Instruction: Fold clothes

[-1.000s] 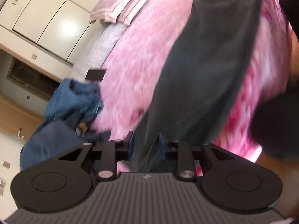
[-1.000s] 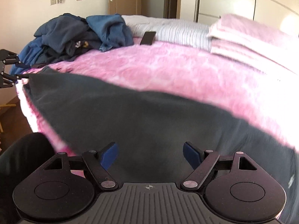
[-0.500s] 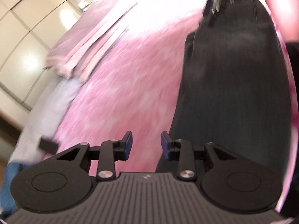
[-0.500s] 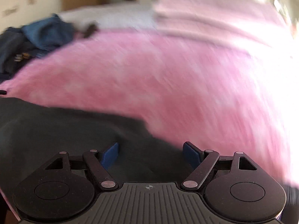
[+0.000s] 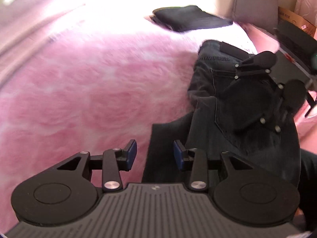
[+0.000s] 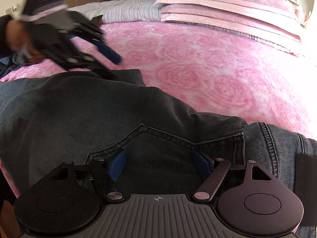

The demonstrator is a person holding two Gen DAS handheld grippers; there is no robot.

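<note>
Right wrist view: the right hand-held gripper (image 6: 158, 163) was held wide apart, empty, over dark jeans (image 6: 79, 107) spread on the pink bed (image 6: 198, 59). Farther off, the left hand-held gripper (image 5: 154, 152) was opening, nothing clamped; a folded dark garment (image 5: 188, 17) lay beyond.

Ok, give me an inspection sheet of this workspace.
Surface: pink rose-pattern blanket covering the bed.
Job's things: dark jeans laid flat at the near edge; a folded dark garment farther off.
Clutter: stacked pink bedding by the headboard.
Grippers: left claw opening, nothing gripped; right claw open over the jeans' back pocket.
Cables: nothing seen.
Surroundings: cardboard box beside the bed.
</note>
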